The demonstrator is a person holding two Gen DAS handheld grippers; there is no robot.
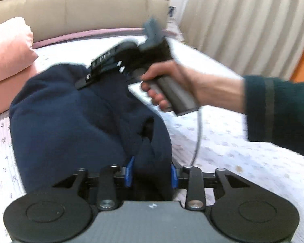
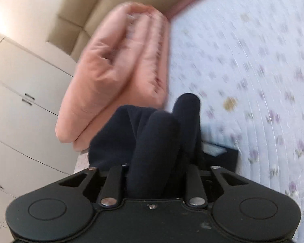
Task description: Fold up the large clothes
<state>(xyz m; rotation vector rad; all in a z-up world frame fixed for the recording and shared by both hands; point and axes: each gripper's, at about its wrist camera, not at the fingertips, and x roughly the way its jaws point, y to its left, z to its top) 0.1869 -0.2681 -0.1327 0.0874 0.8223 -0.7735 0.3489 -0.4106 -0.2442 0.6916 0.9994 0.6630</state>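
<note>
A navy fleece garment lies bunched on the flowered bed sheet. In the left wrist view my left gripper has a thick fold of it filling the gap between its blue pads. A person's hand holds my right gripper at the garment's far edge, blurred. The right wrist view shows rolls of the navy garment packed between the fingers of the right gripper, and the fabric hides its pads.
A folded pink quilt lies beside the garment against the beige headboard. A flat grey-white object rests under the hand. Curtains hang at the right. White wardrobe doors stand past the bed's edge.
</note>
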